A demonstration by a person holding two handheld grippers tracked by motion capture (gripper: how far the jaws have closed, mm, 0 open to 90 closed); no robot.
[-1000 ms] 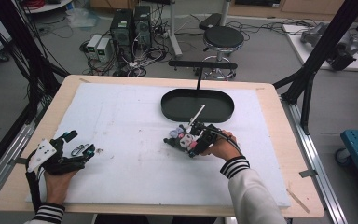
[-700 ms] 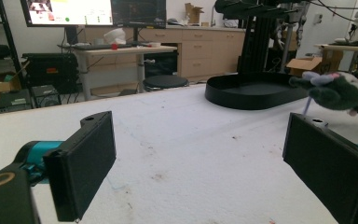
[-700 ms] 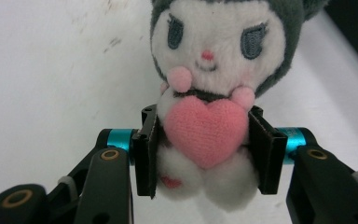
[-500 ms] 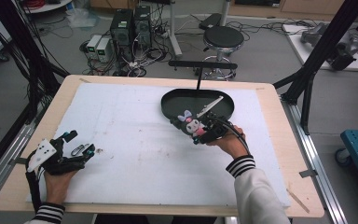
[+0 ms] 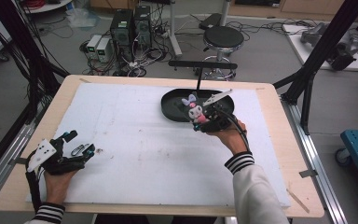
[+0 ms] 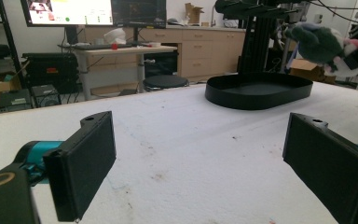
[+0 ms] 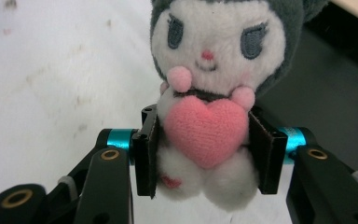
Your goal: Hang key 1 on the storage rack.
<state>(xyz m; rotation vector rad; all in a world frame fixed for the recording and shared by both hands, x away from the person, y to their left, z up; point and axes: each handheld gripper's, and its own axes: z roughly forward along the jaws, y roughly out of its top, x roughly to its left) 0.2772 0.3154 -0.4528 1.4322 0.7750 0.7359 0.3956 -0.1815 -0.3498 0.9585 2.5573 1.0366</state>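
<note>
The right gripper (image 5: 204,117) clamps a small plush toy (image 5: 193,109) between its two black jaws, pressing on the toy's body at either side. In the right gripper view the plush toy (image 7: 214,88) faces the camera: a white face under a dark grey hood, a pink heart held against its chest, the pads squeezing in just beside that heart. The right hand (image 5: 228,135) holds this gripper up off the table, at about 2 o'clock from the table's middle in the high view. The toy hangs over the near, 6 o'clock edge of a black oval tray (image 5: 172,105), which lies on the white foam sheet (image 5: 135,140) toward 12 o'clock.

In the left gripper view, that same tray (image 6: 256,91) sits at 1 o'clock, with the grey plush toy (image 6: 319,44) above it at 2 o'clock.

The left gripper (image 5: 77,150) rests low near the table's 8 o'clock corner, held by the left hand (image 5: 58,179). Its jaws stand wide apart with bare foam between them, gripping nothing. It is well apart from the tray and the toy.

The foam sheet covers a pale wooden table (image 5: 279,121).
</note>
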